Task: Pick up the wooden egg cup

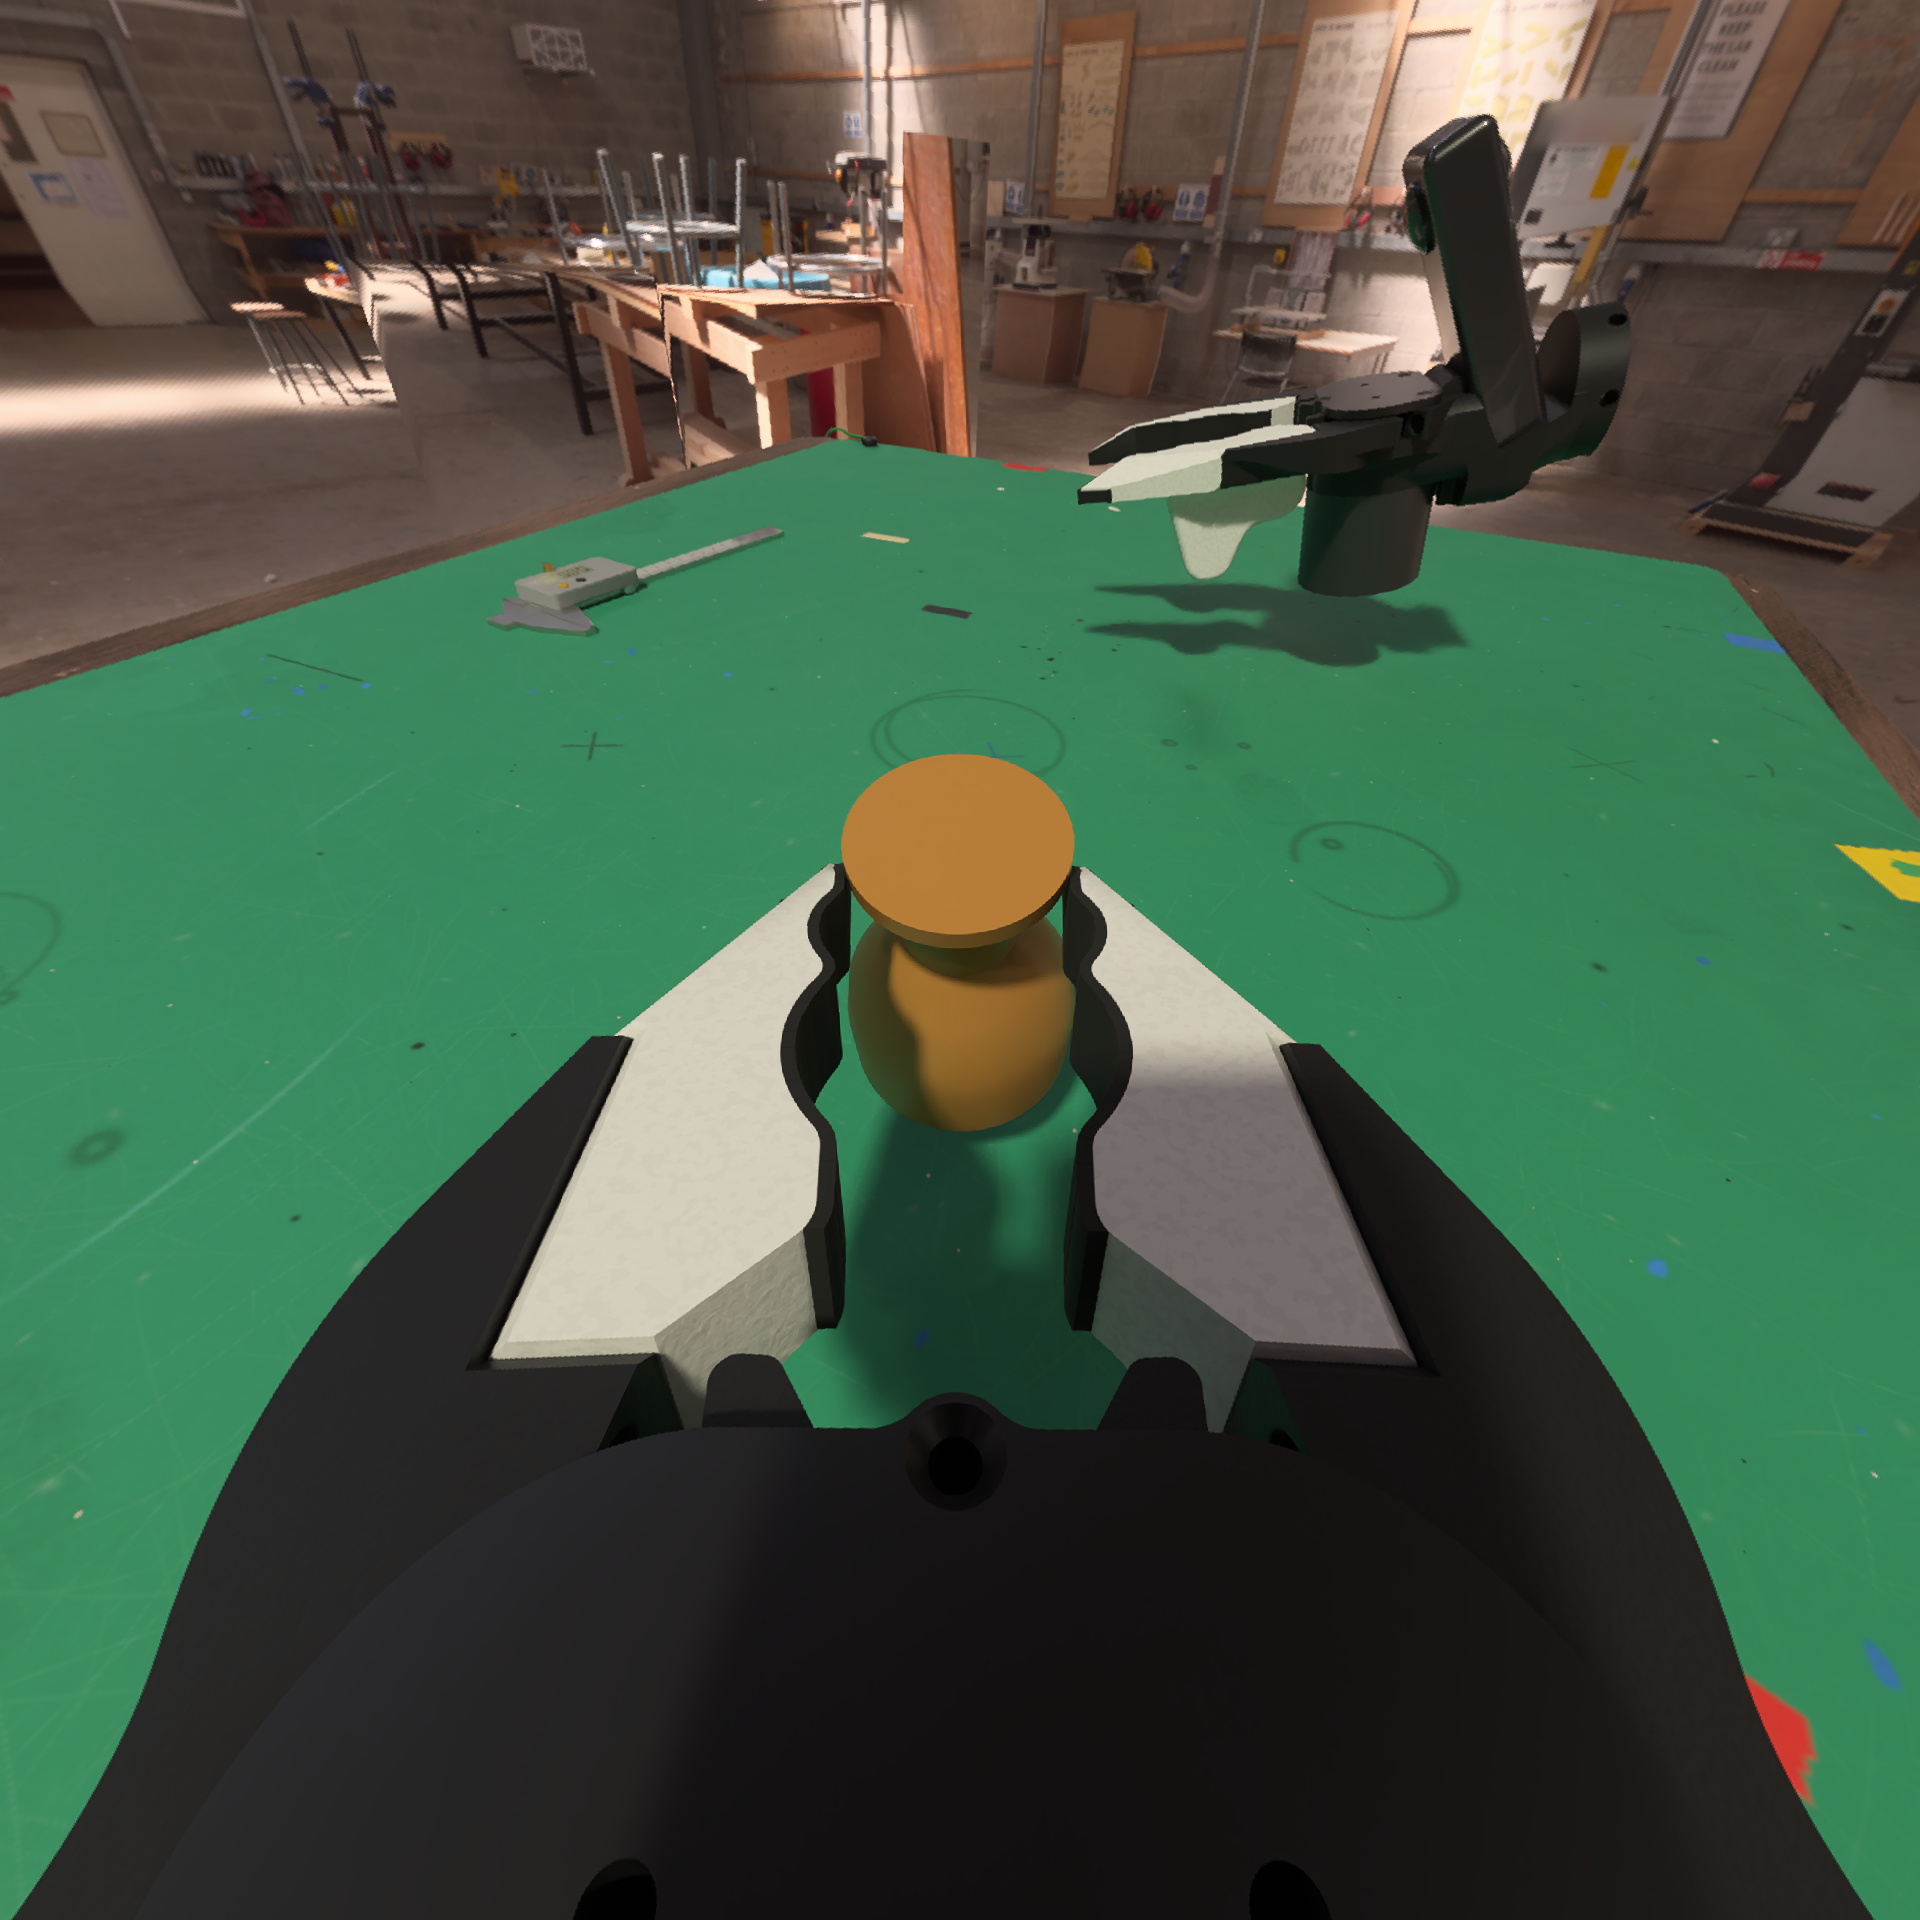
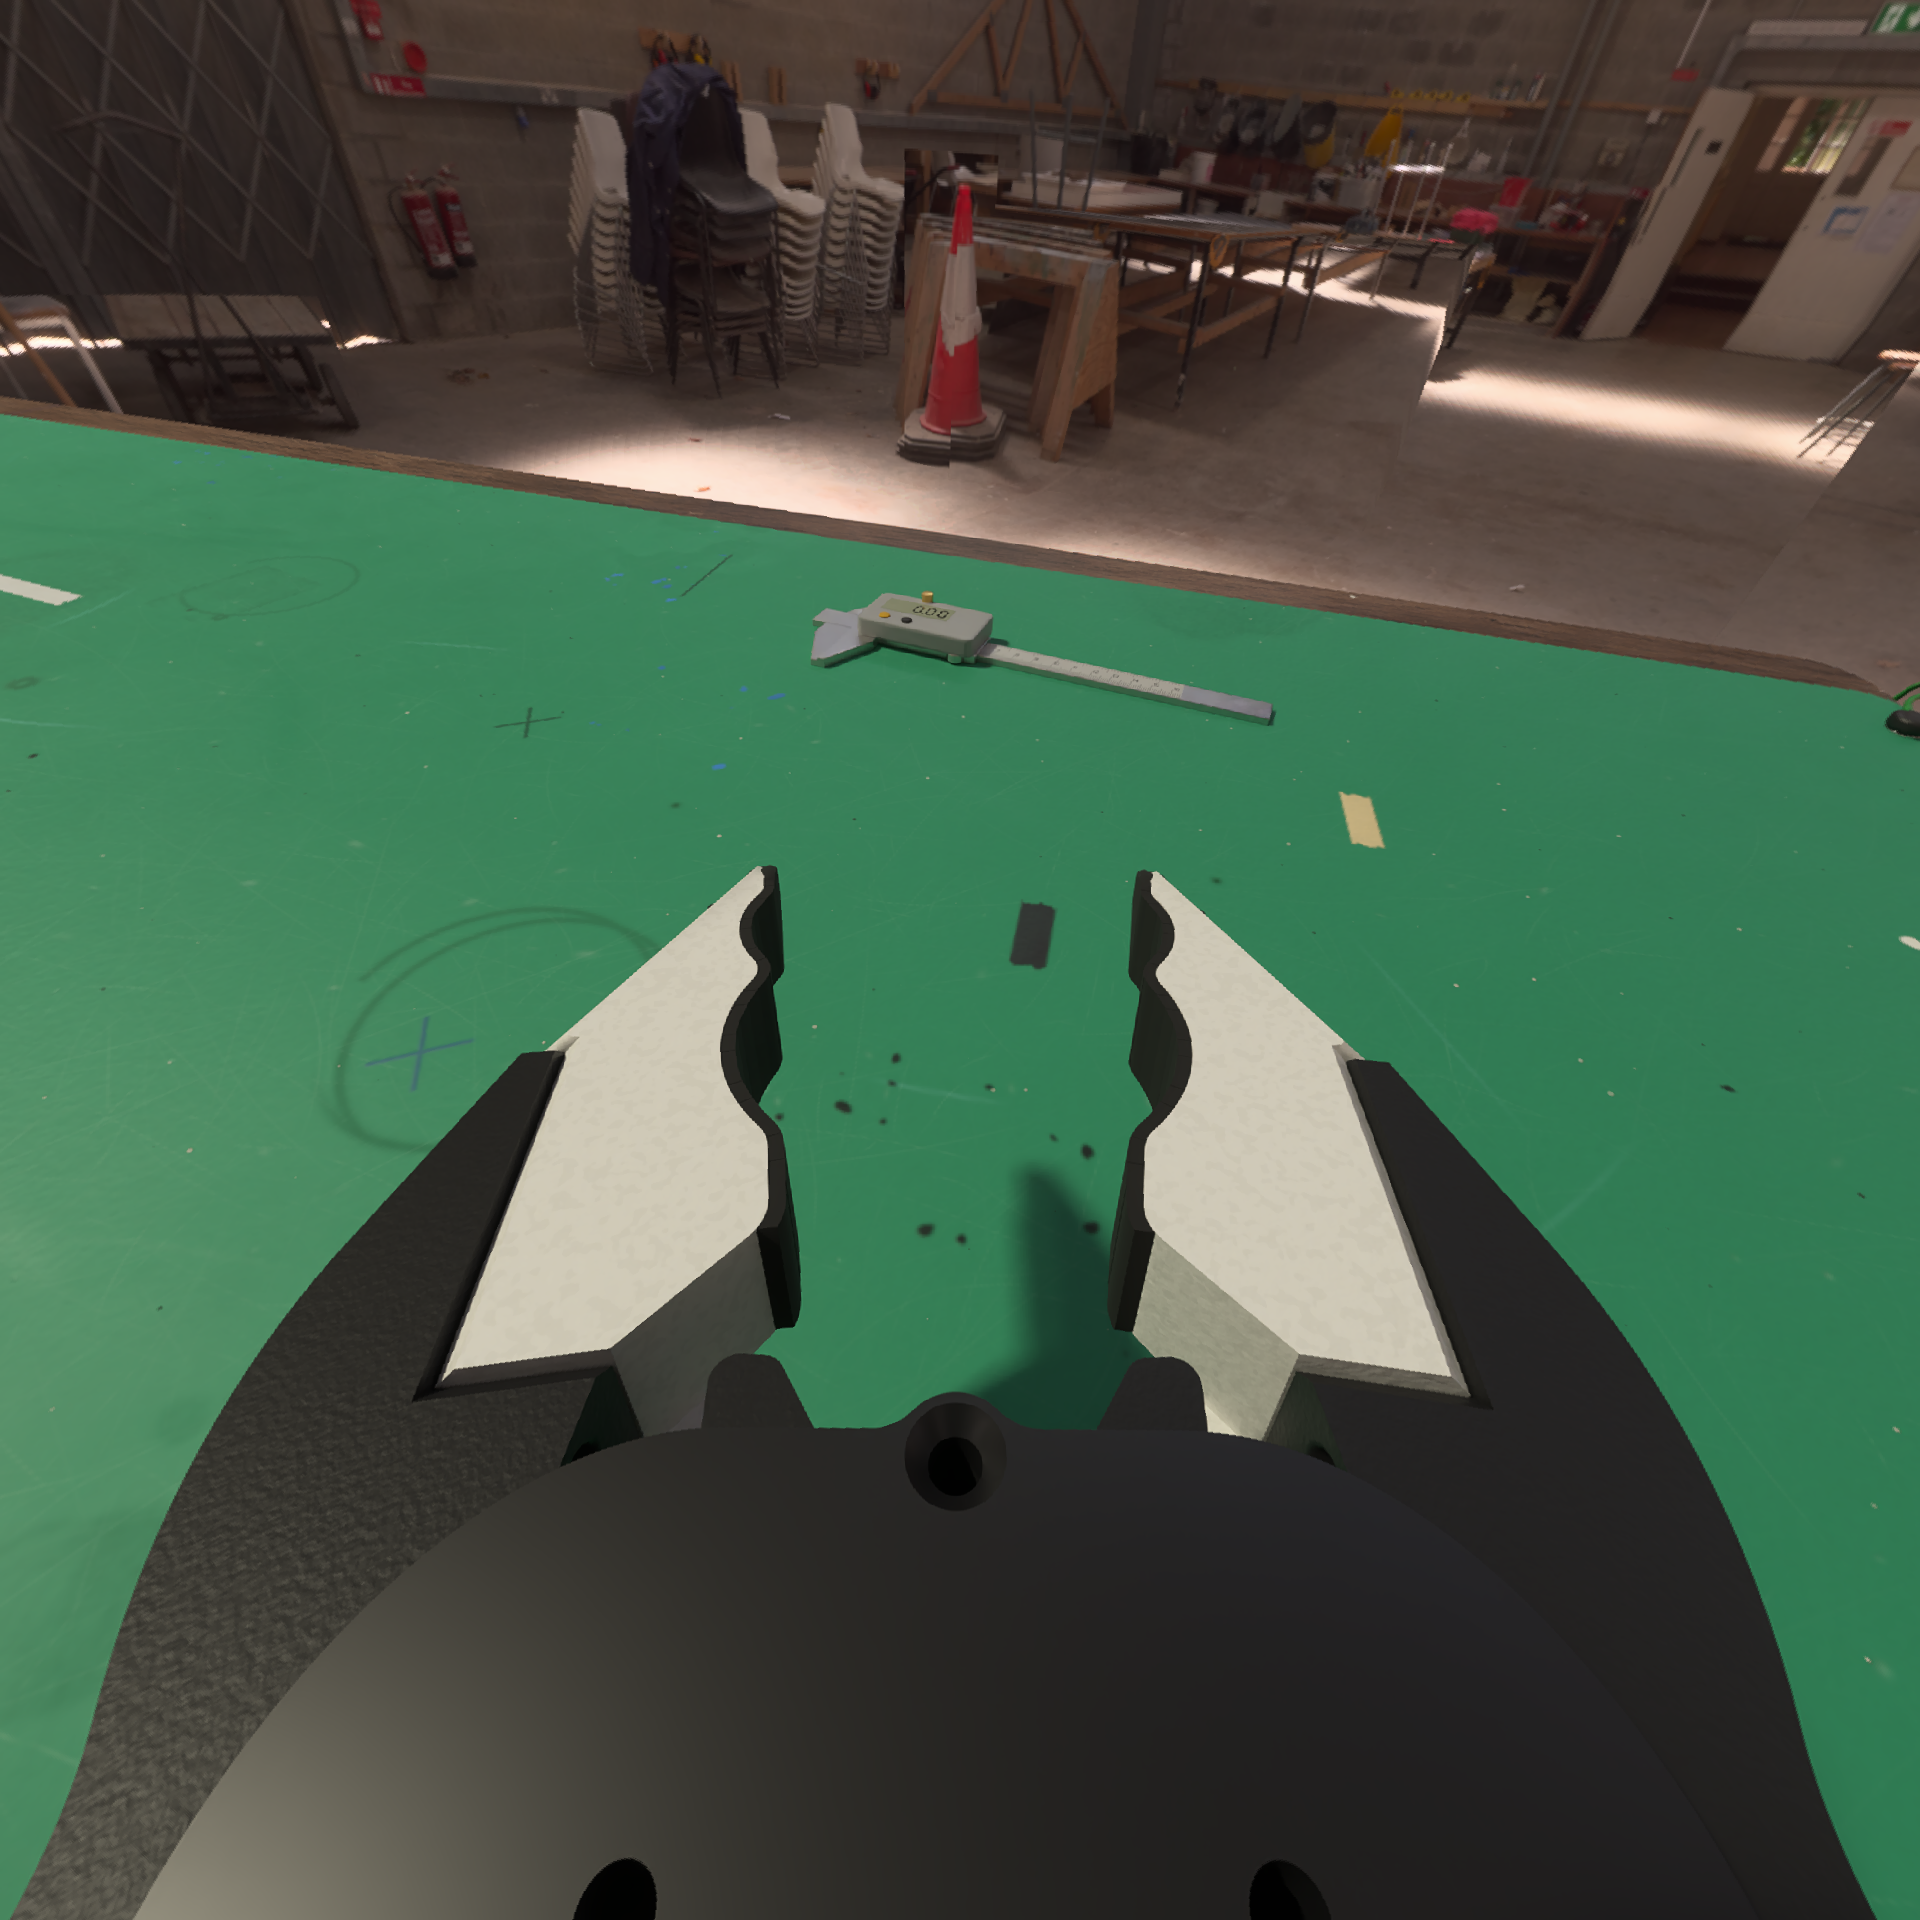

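The wooden egg cup (image 1: 956, 997) is orange-brown, with a round bowl and a flat disc foot. In the left wrist view it sits between my left gripper's fingers, foot pointing away from the camera. My left gripper (image 1: 956, 873) is shut on it, both inner pads touching its sides. Its shadow falls on the green mat (image 1: 416, 935) beneath, so it seems held a little above the table. My right gripper (image 2: 956, 875) is open and empty over the mat. It also shows in the left wrist view (image 1: 1089, 476), hovering at the far right.
A grey digital caliper (image 1: 582, 587) lies on the mat at the far left; the right wrist view shows the caliper (image 2: 935, 623) near the table's far edge. Small tape scraps (image 2: 1361, 819) lie on the mat. Workshop benches and stacked chairs stand beyond the table.
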You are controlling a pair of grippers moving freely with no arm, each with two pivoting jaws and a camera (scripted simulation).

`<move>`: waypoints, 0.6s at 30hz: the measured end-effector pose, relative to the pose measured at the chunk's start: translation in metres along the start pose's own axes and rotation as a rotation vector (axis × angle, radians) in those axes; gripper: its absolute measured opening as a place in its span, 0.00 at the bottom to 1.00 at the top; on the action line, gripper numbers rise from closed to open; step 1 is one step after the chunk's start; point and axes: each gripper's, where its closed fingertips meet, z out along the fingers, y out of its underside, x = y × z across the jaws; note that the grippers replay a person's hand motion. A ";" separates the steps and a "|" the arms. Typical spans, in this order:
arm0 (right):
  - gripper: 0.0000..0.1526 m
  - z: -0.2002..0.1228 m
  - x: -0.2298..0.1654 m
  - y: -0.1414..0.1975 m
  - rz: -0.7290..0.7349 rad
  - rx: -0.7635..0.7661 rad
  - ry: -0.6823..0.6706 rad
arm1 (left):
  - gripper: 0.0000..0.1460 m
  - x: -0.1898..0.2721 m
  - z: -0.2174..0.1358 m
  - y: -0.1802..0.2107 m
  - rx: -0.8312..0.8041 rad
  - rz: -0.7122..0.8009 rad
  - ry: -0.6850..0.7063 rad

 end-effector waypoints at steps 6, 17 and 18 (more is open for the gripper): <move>0.44 -0.001 0.001 -0.001 0.015 0.012 -0.001 | 0.28 0.000 0.001 0.002 -0.013 0.003 0.003; 0.44 -0.002 0.002 -0.001 0.015 0.013 0.008 | 0.28 0.002 0.001 0.001 -0.013 0.005 0.013; 0.44 -0.001 0.002 -0.001 0.015 0.011 0.008 | 0.28 0.002 0.001 0.001 -0.012 0.004 0.014</move>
